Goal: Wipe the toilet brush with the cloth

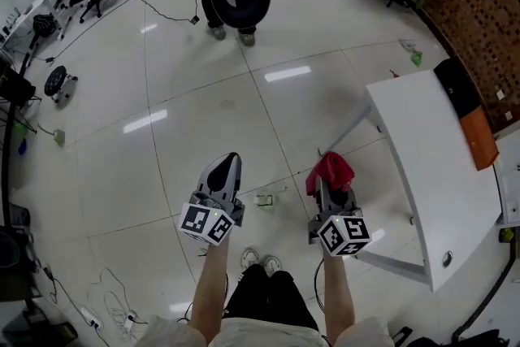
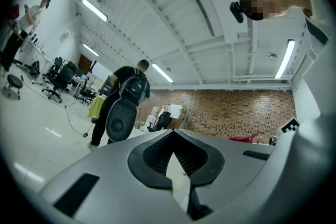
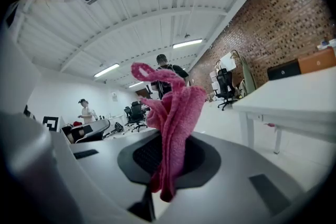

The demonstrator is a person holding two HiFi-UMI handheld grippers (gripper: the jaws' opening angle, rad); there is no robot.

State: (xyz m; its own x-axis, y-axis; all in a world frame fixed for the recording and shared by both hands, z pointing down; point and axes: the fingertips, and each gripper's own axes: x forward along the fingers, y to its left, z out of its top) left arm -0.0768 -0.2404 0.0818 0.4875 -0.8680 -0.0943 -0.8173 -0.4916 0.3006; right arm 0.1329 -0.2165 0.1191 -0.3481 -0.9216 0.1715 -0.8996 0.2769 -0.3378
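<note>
Cloth (image 3: 170, 128) — looks soft, light, floppy; right gripper (image 1: 331, 189) clamped on bunched middle, lower centre of head view. Left gripper (image 2: 176, 157) jaws together, empty. Toilet brush not in view.

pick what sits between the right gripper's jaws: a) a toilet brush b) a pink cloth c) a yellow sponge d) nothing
b: in the right gripper view the right gripper is shut on the pink cloth, whose bunched folds stick up from between the jaws.
</note>
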